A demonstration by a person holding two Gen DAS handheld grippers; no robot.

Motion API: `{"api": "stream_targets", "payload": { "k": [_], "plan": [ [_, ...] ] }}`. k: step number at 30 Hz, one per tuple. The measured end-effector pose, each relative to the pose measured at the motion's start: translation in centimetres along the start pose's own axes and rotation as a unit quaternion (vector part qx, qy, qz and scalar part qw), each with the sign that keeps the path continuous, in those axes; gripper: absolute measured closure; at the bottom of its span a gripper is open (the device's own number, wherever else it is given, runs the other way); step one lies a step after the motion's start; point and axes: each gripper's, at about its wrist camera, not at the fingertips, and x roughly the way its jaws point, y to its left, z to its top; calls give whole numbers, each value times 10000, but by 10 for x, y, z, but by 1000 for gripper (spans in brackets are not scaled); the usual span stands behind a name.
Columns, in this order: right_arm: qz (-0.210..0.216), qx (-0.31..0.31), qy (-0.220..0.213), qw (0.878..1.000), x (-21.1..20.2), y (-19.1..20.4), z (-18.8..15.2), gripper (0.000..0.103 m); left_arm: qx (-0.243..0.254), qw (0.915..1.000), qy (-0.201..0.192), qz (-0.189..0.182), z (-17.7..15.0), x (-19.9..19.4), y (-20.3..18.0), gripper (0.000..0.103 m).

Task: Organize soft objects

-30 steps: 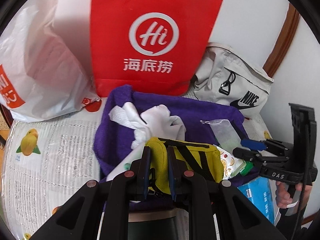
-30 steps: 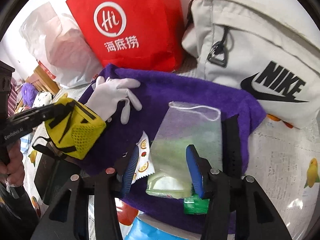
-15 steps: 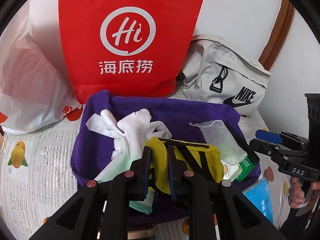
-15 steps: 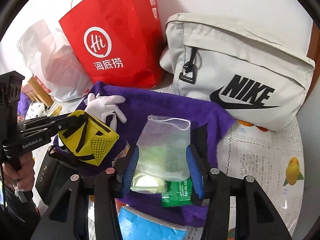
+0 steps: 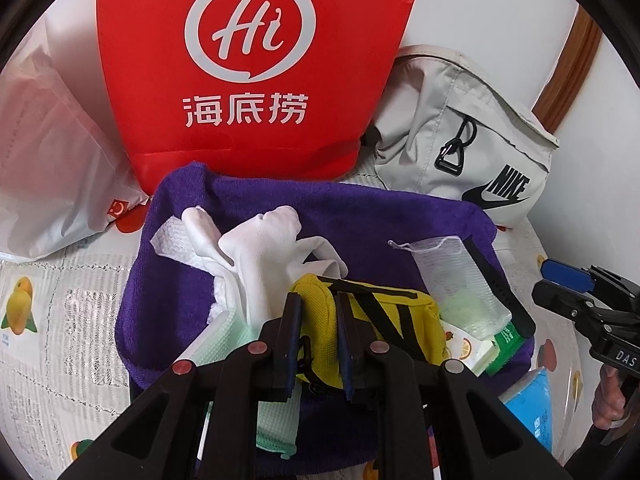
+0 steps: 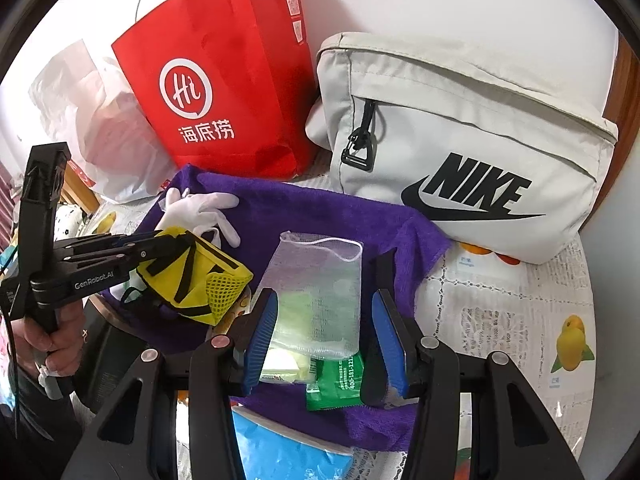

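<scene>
Across the upper half of both views stand the big carriers: a stiff red paper bag (image 6: pixel 224 96), a crinkled translucent plastic bag (image 5: pixel 52 152) at upper left, and a pale woven canvas bag (image 6: pixel 460 148) at right, slack and creased. We judge any of them could tip or sag shut if something is pushed in one-handed, since none shows a propped mouth. Below them a deep-pile purple towel (image 5: pixel 360 216) spreads over the tabletop (image 6: pixel 520 320), whose patterned cover looks slick; a tug on the towel could drag everything lying on it.

At centre left of the right-wrist view we see the left tongs (image 5: pixel 318 340) clamped on a yellow mesh pouch (image 6: pixel 192 276), held clear above the towel. They pinch only one end, so the padded body hangs; its loose black straps could snag the limp white glove (image 5: pixel 264 248) or the crumpled tissue beside it and carry them along.

Low in the same view our right tongs (image 6: pixel 324 340) stand apart, straddling a gauzy drawstring net pouch (image 6: pixel 320 292) without pressing it. Closing there may catch only the thin net, or also the glossy green sachet (image 6: pixel 334 380) underneath, and the flimsy film could slip out
</scene>
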Motion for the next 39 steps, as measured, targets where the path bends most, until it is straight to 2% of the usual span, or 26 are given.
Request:
{"api": "stream_targets", "payload": {
  "k": [5, 7, 12, 15, 19, 21, 23, 24, 28, 29, 33, 37, 39],
  "plan": [
    [-49, -80, 48, 9999, 3, 2, 0, 54, 3, 9999, 105, 44, -3, 6, 1, 85],
    [-85, -106, 60, 9999, 4, 2, -1, 54, -52, 9999, 142, 6, -2, 6, 2, 81],
    [-90, -173, 11, 9998, 0, 6, -1, 54, -63, 9999, 119, 29, 0, -4, 1, 49],
    [-77, -186, -14, 9998, -3, 11, -1, 53, 57, 9995, 63, 292, 1, -13, -2, 45],
    [-133, -240, -56, 9996, -11, 20, -2, 52, 81, 9993, 69, 358, -1, -29, -2, 42],
    [-221, -284, -158, 9992, -20, 28, -3, 48, 134, 9989, 46, 437, -3, -40, -4, 36],
    [-298, -273, -267, 9988, -30, 33, -4, 34, 166, 9985, -25, 519, -6, -50, -5, 33],
    [-359, -247, -294, 9986, -36, 35, -6, 32, 161, 9983, -69, 548, -8, -58, -5, 29],
    [-532, -175, -280, 9980, -54, 41, -14, 30, 103, 9982, -187, 558, -22, -90, -5, 25],
    [-558, -136, -294, 9979, -60, 43, -17, 28, 82, 9980, -208, 585, -27, -98, -5, 21],
    [-597, 126, -363, 9975, -89, 52, -39, 11, 33, 9966, -318, 754, -49, -135, -9, 7],
    [-575, 178, -231, 9979, -111, 67, -66, 9, 55, 9959, -446, 791, -77, -169, -14, 6],
    [-690, 139, -223, 9973, -126, 79, -86, 9, 17, 9955, -545, 773, -94, -186, -16, 1]
  ]
}}
